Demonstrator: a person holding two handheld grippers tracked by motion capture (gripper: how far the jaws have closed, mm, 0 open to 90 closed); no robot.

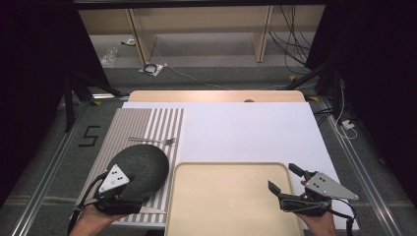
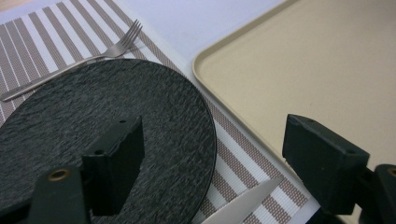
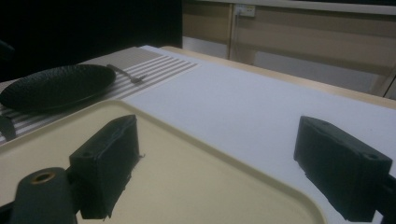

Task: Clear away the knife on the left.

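A dark round slate plate (image 1: 142, 164) (image 2: 116, 107) (image 3: 56, 86) lies on a striped placemat (image 1: 147, 123) (image 2: 243, 158) at the left. Just beyond it a silver fork (image 1: 152, 141) (image 2: 79, 60) (image 3: 126, 73) rests on the mat. My left gripper (image 1: 145, 189) (image 2: 210, 163) is open at the plate's near right rim, one jaw over the plate and the other at the edge of a beige tray (image 1: 231, 196) (image 2: 303, 70) (image 3: 187, 177). A white knife tip (image 2: 243, 205) lies on the mat below it. My right gripper (image 1: 285, 179) (image 3: 224, 163) hangs open and empty over the tray's right rim.
A white cover (image 1: 246, 132) (image 3: 261, 107) spans the table beyond the tray, with a wooden edge (image 1: 216, 96) at the far side. Cables and shelving legs lie on the floor past the table. Metal rails run along both sides.
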